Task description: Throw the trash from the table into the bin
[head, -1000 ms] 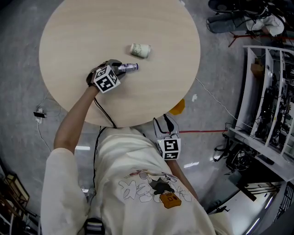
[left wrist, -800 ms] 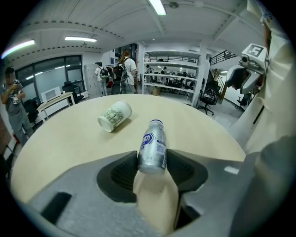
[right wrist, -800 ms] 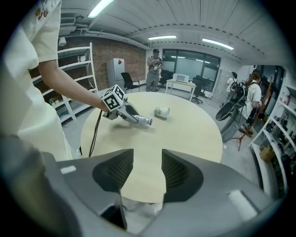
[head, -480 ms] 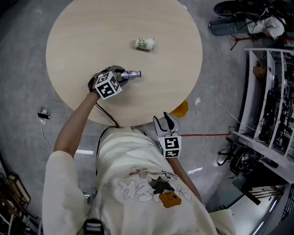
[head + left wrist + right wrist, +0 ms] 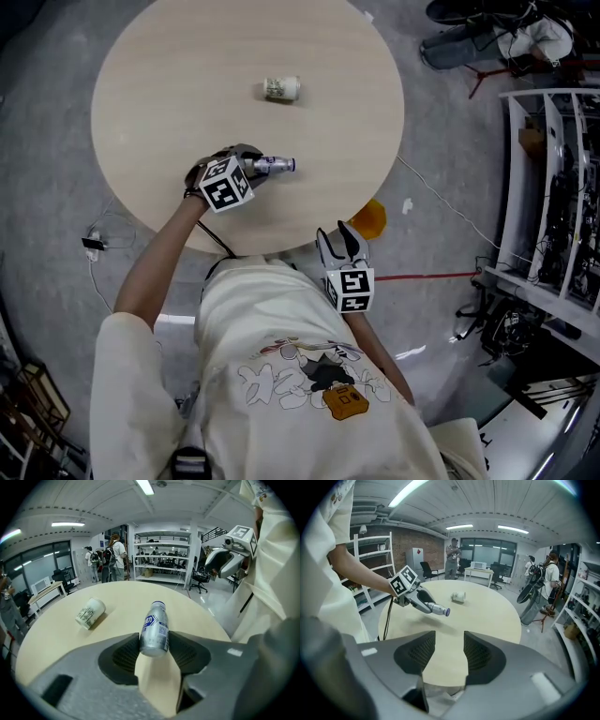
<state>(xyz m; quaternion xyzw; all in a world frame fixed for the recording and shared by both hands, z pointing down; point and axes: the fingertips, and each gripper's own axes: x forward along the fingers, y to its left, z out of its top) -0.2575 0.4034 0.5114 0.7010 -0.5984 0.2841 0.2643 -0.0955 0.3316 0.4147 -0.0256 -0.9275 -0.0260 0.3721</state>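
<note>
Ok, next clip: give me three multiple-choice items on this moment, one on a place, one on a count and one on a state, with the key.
1. Where is the paper cup?
A) lying on the table
B) on the floor
C) on a shelf

2. How many items lie loose on the table?
A) none
B) one
C) three

3. What state are the left tongs in?
A) open and empty
B) shut on the silver bottle
C) shut on the cup

Key:
1 A, the cup lies on its side on the tabletop.
2 B, only the cup lies there.
3 B, both pads press the bottle's sides, holding it clear of the table.
</note>
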